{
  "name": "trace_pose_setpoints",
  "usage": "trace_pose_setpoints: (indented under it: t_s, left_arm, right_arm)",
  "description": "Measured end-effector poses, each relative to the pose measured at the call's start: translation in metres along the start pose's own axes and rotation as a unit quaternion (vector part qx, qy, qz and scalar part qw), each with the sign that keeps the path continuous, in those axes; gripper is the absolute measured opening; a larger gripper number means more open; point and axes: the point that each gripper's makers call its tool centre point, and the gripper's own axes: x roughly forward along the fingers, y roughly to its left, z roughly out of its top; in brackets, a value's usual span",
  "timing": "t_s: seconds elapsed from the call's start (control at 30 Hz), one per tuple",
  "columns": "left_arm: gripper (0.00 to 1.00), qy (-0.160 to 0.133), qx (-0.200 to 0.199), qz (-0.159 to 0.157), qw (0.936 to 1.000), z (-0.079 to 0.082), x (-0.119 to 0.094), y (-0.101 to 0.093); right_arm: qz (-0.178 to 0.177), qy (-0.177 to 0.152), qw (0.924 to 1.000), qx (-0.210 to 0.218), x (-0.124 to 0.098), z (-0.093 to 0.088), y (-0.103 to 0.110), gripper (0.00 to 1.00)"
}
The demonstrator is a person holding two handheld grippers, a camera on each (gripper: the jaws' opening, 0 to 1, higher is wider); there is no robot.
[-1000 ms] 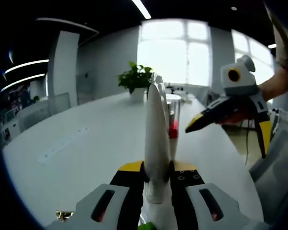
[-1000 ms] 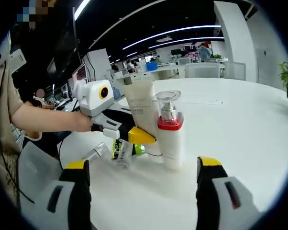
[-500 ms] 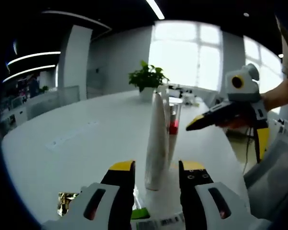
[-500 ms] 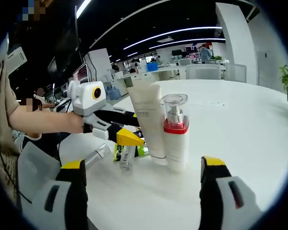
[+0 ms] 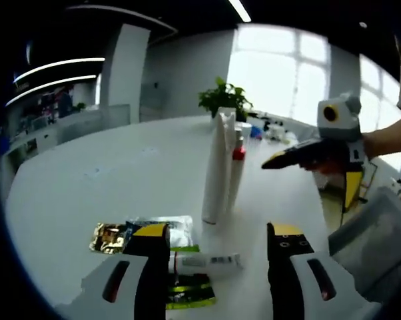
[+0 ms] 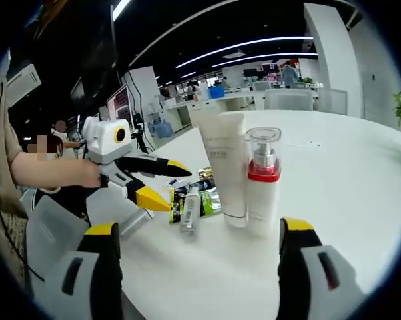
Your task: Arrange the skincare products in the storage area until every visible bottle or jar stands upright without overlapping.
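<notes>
On the white counter (image 6: pixel 360 193) a tall white tube (image 6: pixel 226 167) stands upright, touching a pump bottle (image 6: pixel 263 183) with a red collar on its right. Left of the tube, a small bottle (image 6: pixel 190 212) lies flat among green and foil sachets (image 5: pixel 114 237). The left gripper (image 5: pixel 217 240) hangs near the lying bottle with its fingers released and holding nothing. The right gripper (image 6: pixel 197 233) is spread wide, also holding nothing, near the standing pair.

Matt white tube (image 6: pixel 226 168), clear-capped pump bottle (image 6: pixel 262 182), shiny foil sachet (image 5: pixel 108 237)
</notes>
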Motion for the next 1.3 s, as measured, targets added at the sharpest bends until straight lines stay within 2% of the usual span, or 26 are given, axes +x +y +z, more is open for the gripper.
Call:
trace_pose_setpoints:
  t_s: [0.63,1.1,1.3]
  left_arm:
    - [0.83,0.010,-0.052,0.061,0.9967,-0.030,-0.073,-0.016]
    - [0.94,0.009,-0.072,0.096,0.9927,-0.038,-0.113,-0.028]
    - [0.97,0.002,-0.072,0.117,0.9905,-0.035,-0.133,-0.031]
  right_arm:
    - [0.000,-0.009,1.0000,0.004,-0.015,-0.009,0.033,1.00]
    - [-0.001,-0.013,0.9999,0.005,-0.025,-0.011,0.049,1.00]
    - [-0.002,-0.016,0.9998,0.007,-0.029,-0.010,0.058,1.00]
